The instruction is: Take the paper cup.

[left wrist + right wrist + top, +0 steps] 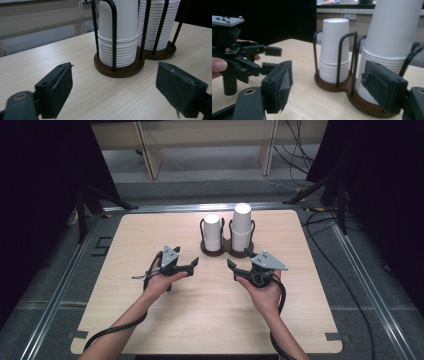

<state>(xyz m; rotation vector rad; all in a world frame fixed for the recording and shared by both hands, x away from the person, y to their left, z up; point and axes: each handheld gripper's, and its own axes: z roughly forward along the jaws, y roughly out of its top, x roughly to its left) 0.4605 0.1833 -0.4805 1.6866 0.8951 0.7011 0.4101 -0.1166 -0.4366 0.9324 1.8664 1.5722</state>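
Flanking unmarked white cup stacks (227,230), left gripper (190,266) and right gripper (235,266), jaws apart, empty.

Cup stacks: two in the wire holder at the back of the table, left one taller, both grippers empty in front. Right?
Not quite. The high view shows the right stack is the taller one; the left stack is shorter. The rest holds: both sit in the wire holder at the back of the table, and the left gripper and right gripper are in front, holding nothing.

White paper cups (241,222) in a dark brown holder (227,250) with black wire, pale wood-grain table (210,310), black tongs (189,266)
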